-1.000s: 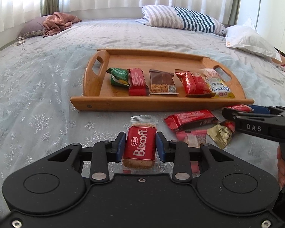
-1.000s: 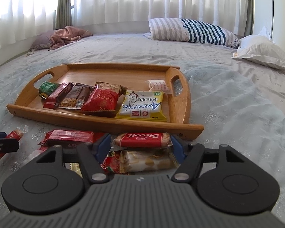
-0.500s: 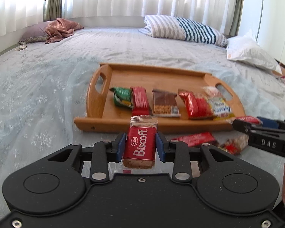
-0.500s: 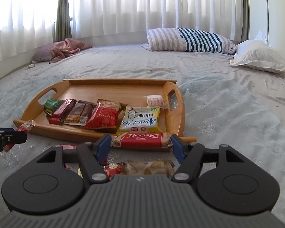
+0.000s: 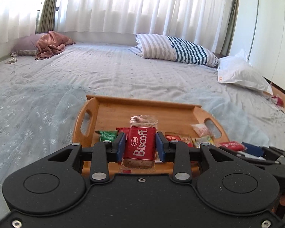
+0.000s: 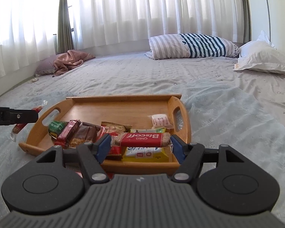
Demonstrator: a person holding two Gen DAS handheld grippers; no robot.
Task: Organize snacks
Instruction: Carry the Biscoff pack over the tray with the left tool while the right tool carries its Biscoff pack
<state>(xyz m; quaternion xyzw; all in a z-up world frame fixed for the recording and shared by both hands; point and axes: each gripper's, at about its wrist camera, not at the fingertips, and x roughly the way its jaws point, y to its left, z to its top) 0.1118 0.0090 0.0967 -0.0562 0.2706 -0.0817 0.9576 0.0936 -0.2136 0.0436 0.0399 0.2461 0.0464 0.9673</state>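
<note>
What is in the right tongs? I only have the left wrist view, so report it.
Observer: The right tongs are shut on a Biscoff pack, gripped by its two ends, with the label upside down in that camera.
Operator: Report what the second Biscoff pack in my left tongs hides on the tray.
Observer: A brown-wrapped bar lies on the wooden tray, right beside the red bar.
Operator: Check below the right pack.
Observer: A yellow and white packet shows just below it in that view, at the tray's near rim.
</note>
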